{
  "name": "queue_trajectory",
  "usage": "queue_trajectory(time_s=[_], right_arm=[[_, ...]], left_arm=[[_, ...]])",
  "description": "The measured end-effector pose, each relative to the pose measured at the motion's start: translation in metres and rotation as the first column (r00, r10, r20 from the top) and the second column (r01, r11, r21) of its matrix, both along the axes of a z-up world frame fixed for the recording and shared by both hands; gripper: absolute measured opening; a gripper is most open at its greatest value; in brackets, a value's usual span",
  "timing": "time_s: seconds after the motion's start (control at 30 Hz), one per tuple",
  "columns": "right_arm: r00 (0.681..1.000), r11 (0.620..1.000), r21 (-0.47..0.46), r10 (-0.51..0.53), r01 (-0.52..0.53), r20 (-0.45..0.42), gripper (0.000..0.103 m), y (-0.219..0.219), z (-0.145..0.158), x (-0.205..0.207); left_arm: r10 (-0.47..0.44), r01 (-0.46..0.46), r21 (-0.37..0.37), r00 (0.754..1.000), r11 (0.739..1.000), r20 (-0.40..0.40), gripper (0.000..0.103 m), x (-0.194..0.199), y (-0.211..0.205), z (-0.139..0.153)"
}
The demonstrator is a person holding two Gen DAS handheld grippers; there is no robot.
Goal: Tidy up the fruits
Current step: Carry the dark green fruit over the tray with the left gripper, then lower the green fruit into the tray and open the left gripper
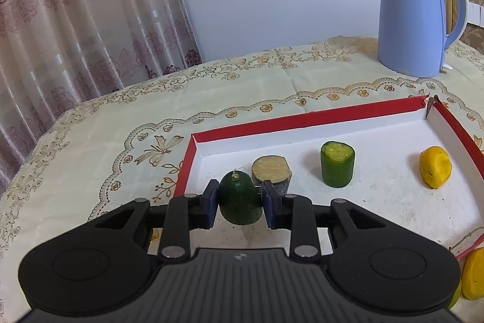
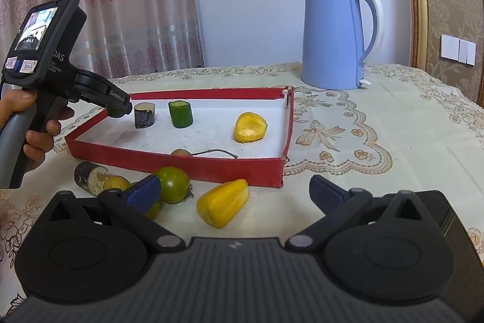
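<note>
Left claw [image 1: 240, 203] clamps a green piece [image 1: 240, 199]; right claw [image 2: 236, 191] gapes; kettle [image 1: 414, 17] reads "Midea".

Soft even daylight, fisheye-bent edges

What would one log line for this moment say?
left tongs: shut on dark green cucumber end, over red-walled tray | right tongs: open, empty | yellow fruit piece: on tablecloth

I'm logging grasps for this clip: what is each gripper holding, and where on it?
The left gripper clamps the dark green fruit piece across its sides, over the red tray. The right gripper is open, holding nothing.
</note>
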State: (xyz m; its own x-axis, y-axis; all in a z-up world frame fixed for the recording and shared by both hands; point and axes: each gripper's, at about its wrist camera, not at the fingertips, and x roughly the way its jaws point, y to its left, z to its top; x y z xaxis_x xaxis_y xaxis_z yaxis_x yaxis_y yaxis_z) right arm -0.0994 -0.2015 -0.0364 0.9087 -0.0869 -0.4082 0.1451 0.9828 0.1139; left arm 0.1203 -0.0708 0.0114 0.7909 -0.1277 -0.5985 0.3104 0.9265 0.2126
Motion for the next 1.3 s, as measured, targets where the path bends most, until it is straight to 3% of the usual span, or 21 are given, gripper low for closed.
queue_trajectory(time_s=[1.07,1.17,1.3], right_arm=[[1.000,1.000,-0.012,-0.009,0.009,-0.002,0.103,0.000,-0.001,-0.001],[1.000,1.000,-0.011,-0.017,0.017,-0.001,0.103,0.000,-0.001,-0.002],[1.000,1.000,-0.005,-0.029,0.029,0.007,0.103,-0.002,-0.001,-0.003]], left_arm=[[0.022,-0.021,0.018,0.999,1.000,-0.033,0.030,0.017,-0.013,-0.006],[0.033,-0.033,0.025,0.999,0.999,-0.031,0.036,0.017,-0.012,-0.006],[0.040,-0.040,0.026,0.999,0.999,-0.008,0.055,0.013,-0.010,-0.004]])
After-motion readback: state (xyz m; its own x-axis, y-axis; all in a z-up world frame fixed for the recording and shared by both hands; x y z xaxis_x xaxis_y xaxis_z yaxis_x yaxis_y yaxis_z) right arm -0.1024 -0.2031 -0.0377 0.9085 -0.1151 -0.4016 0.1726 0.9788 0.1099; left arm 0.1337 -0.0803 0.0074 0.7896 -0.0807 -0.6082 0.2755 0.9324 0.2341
